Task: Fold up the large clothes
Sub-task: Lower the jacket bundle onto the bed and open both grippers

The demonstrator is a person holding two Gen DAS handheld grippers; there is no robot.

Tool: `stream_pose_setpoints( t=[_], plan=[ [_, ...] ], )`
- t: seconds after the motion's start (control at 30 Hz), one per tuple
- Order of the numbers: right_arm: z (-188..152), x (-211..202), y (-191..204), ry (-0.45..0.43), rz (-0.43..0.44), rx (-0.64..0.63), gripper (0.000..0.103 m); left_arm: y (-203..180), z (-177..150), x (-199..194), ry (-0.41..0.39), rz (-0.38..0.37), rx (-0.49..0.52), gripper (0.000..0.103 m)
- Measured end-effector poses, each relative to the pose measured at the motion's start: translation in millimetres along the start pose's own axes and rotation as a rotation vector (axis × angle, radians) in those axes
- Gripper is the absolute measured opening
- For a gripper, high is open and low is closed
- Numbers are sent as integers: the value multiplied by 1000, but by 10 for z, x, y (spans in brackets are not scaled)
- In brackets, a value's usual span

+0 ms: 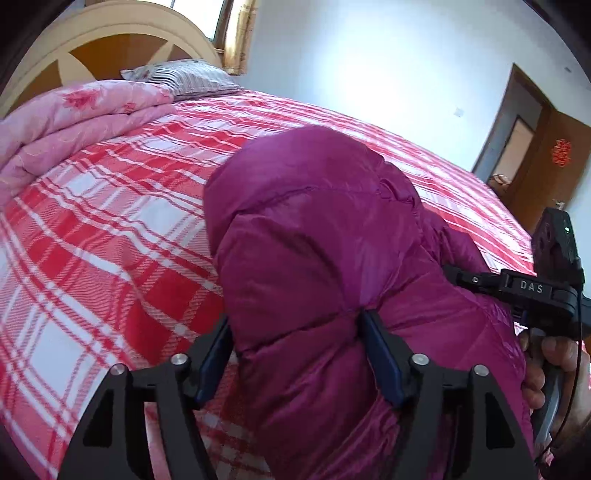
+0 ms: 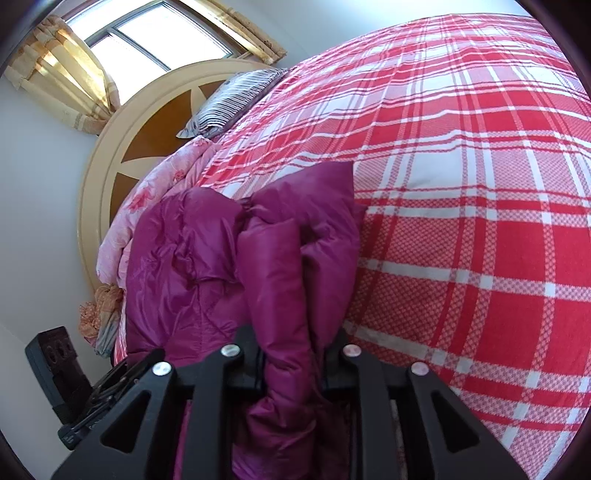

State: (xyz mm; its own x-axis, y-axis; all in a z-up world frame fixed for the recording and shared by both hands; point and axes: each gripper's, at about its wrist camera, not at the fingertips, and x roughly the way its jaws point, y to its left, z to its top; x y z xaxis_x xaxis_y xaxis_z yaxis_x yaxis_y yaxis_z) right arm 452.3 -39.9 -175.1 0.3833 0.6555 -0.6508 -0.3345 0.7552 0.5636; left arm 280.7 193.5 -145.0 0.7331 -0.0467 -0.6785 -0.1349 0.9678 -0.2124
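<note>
A magenta puffer jacket (image 1: 317,236) is bunched up over the red and white plaid bed (image 1: 110,229). My left gripper (image 1: 299,332) has a thick fold of the jacket between its fingers and holds it raised. In the right wrist view the jacket (image 2: 207,258) hangs in folds, and my right gripper (image 2: 291,354) is shut on a bunched strip of it. The right gripper (image 1: 491,284) also shows at the right edge of the left wrist view, pressed into the jacket, with a hand on its handle. The left gripper's body (image 2: 70,398) shows at the lower left of the right wrist view.
A folded pink floral quilt (image 1: 74,122) and a striped pillow (image 1: 188,75) lie by the curved headboard (image 1: 122,33). A brown door (image 1: 546,158) stands at the right. A window with yellow curtains (image 2: 74,81) is behind the headboard. Plaid sheet (image 2: 461,221) spreads to the right of the jacket.
</note>
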Motion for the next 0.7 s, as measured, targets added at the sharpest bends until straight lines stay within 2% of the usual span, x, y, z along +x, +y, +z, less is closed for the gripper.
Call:
stream_pose_setpoints(
  t=[0.03, 0.1, 0.17, 0.23, 0.3, 0.33, 0.47, 0.57, 0.7],
  plan=[
    [-5, -1, 9, -2, -15, -2, 34, -21, 10, -46, 0, 15, 2, 71],
    [-10, -36, 10, -7, -50, 8, 52, -65, 30, -159, -9, 54, 18, 71],
    [-15, -140, 31, -21, -82, 16, 53, -118, 64, -368, -52, 87, 41, 71],
    [-21, -283, 97, -48, -121, 6, 58, -173, 96, -641, -109, 81, 58, 72],
    [-62, -518, 229, -104, -186, -31, 73, -207, 109, -887, -157, 65, 57, 80],
    [-91, -646, 285, -121, -120, -66, 75, -225, 108, -1033, -186, 56, 56, 82],
    [-292, -1116, 589, -217, -146, -145, 82, -267, 108, -1434, -249, 24, 63, 83],
    [-513, -1392, 827, -281, -155, -191, 90, -297, 187, -1586, -257, 10, 63, 84],
    [-667, -1569, 1067, -315, -146, -220, 90, -320, 216, -1748, -304, -23, 61, 85]
  ],
)
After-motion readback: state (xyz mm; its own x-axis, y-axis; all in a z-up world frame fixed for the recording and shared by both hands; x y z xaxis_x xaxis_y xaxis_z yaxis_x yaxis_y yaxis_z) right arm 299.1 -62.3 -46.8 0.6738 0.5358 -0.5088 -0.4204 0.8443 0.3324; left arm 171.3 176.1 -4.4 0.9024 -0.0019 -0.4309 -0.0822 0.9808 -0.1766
